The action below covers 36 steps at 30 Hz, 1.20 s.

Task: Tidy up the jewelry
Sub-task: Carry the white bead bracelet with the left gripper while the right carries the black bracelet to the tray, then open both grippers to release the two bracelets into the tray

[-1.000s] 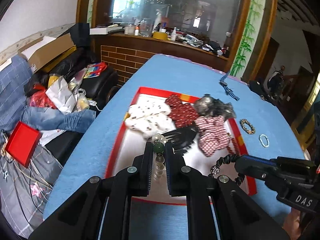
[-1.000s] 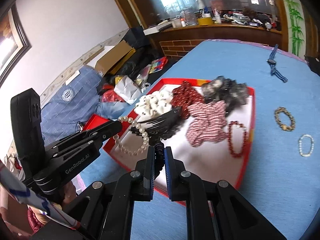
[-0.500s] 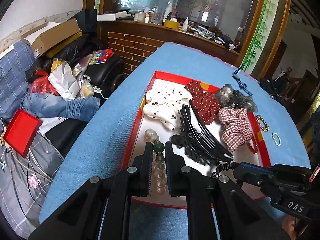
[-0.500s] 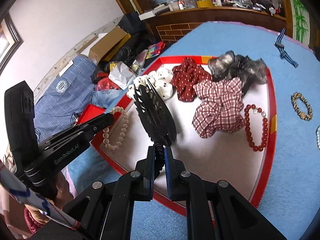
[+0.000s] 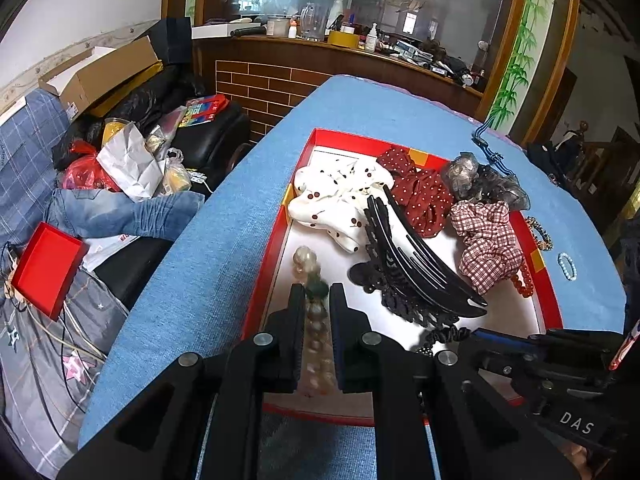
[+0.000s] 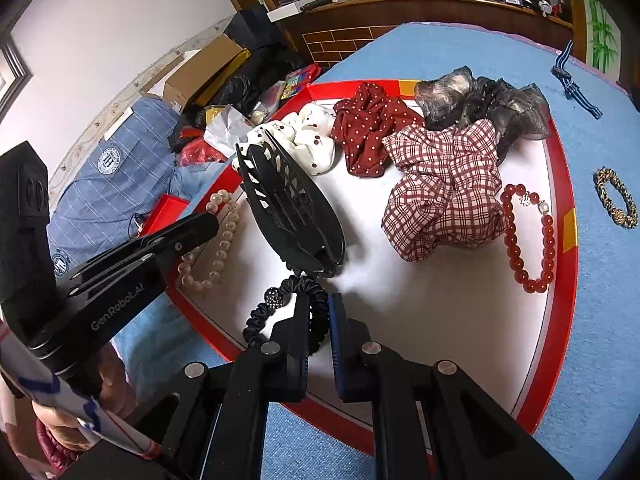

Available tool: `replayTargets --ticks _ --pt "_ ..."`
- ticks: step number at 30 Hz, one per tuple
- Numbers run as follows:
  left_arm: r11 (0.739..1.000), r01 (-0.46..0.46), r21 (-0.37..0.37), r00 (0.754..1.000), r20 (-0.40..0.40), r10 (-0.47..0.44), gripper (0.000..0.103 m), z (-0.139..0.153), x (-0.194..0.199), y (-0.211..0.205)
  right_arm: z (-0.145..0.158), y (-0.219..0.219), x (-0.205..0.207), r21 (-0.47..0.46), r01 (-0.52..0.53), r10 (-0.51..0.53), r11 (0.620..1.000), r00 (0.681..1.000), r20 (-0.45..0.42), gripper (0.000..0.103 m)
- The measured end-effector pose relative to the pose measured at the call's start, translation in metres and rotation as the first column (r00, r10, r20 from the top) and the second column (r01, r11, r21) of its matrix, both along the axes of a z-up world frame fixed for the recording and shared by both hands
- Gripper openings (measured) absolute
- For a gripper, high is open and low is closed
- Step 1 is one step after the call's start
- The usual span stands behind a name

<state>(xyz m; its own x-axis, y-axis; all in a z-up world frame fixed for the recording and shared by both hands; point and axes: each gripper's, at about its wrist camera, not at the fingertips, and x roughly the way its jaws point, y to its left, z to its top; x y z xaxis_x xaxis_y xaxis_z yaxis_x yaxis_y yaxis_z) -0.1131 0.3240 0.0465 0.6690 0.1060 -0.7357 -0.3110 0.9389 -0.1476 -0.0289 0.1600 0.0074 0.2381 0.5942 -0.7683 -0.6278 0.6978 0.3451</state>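
Between the left gripper tips, clamped tight: a pearl bracelet with one dark green bead, trailing ahead of the tongs and back under them, long axis roughly along the fingers, resting at the near-left edge of the red tray. Just right of those tips, the right gripper, pinched on a black coil hair tie whose loop spills left of its fingers. Directly beyond both tongs, a black hair claw, lengthwise away. Probably next: letting go over the tray floor. Readable: "GenRobot.AI" on the left tool, "DAS" on the right.
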Motion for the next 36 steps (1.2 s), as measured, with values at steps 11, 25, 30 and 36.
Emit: replayTargets --ticks 11,25,30,36 --pt "1.0 0.012 -0.004 1.0 0.018 -0.012 0.023 0.009 -0.003 -0.006 0.008 -0.011 -0.006 0.012 -0.001 0.001 1.0 1.0 0.024 0.017" --pt "0.999 0.048 0.019 0.999 0.022 -0.048 0.023 0.02 -0.002 -0.029 0.022 -0.035 -0.009 0.052 0.032 -0.035 0.998 0.998 0.046 0.018" --pt "0.998 0.064 0.025 0.998 0.024 -0.065 0.023 0.024 -0.002 -0.039 0.027 -0.047 -0.009 0.071 0.047 -0.05 0.996 0.998 0.045 0.018" --pt "0.994 0.104 0.038 0.994 0.032 -0.105 0.032 0.032 0.002 -0.062 0.033 -0.063 -0.004 0.083 0.077 -0.081 0.994 0.996 0.045 0.018"
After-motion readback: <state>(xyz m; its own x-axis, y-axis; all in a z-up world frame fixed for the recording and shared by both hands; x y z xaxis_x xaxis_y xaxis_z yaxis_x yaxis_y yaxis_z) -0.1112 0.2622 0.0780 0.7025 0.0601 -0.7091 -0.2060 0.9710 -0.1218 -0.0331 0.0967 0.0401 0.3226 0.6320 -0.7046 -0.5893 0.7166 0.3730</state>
